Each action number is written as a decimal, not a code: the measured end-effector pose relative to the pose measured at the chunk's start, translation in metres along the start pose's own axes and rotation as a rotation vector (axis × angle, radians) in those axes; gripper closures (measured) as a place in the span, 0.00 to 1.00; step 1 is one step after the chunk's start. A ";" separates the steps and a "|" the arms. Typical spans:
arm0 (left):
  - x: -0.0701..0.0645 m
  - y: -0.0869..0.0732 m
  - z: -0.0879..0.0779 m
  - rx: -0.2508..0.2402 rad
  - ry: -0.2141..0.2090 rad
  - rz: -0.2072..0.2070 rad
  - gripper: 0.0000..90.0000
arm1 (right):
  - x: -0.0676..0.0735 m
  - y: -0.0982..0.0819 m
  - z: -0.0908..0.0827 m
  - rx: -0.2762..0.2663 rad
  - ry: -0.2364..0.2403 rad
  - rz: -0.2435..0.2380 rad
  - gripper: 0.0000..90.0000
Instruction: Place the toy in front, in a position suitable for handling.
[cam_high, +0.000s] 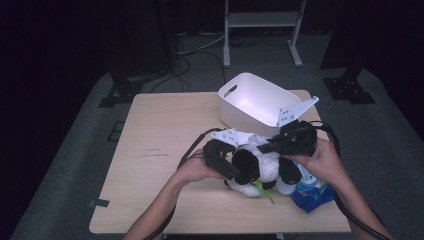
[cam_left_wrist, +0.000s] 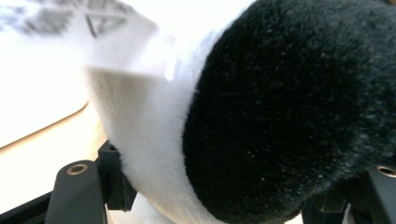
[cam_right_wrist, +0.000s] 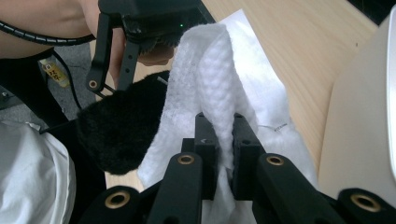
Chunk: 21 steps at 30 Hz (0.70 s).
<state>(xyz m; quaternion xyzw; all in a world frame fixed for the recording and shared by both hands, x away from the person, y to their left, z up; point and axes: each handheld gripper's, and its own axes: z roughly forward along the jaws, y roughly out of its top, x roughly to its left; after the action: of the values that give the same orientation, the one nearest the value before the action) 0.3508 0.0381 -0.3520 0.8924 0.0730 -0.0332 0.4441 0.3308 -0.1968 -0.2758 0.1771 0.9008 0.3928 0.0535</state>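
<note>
Your two grippers meet over a black-and-white plush toy (cam_high: 255, 167) that sits near the front edge of the table (cam_high: 160, 150), right of its middle.

Your right gripper (cam_high: 270, 146) comes in from the right, above the toy. In the right gripper view its jaws stand narrow, pinched on a fold of white wipe (cam_right_wrist: 219, 88) that rises between the pads and drapes over the toy's white fur. The wipe lies against the toy, beside a black furry limb (cam_right_wrist: 121, 126).

Your left gripper (cam_high: 232, 172) reaches in from the left at the toy's near side. In the left gripper view its jaws stand on either side of a black furry part (cam_left_wrist: 289, 107) of the toy, with white fur beside it. The fur fills the gap between them, but whether the pads press on it you cannot tell from these views.

A white tub (cam_high: 257, 102) stands behind the toy, toward the far right corner of the table, tilted so that its open side faces you. A blue packet (cam_high: 312, 192) lies just right of the toy near the front edge, under your right hand (cam_high: 325, 160).
</note>
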 end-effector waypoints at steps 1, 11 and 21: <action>-0.001 0.000 -0.005 0.022 0.021 0.011 0.29 | 0.002 0.004 0.001 0.001 -0.006 -0.011 0.93; -0.011 -0.001 -0.038 0.153 0.077 0.016 0.29 | 0.021 0.045 0.027 -0.041 0.040 -0.095 0.93; -0.007 -0.011 -0.014 0.113 0.060 -0.015 0.14 | 0.013 0.022 0.039 0.047 0.042 -0.060 0.93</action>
<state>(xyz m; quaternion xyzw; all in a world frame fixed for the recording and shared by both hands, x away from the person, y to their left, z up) 0.3419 0.0551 -0.3508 0.9161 0.0908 -0.0139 0.3903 0.3334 -0.1515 -0.2863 0.1432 0.9156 0.3734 0.0422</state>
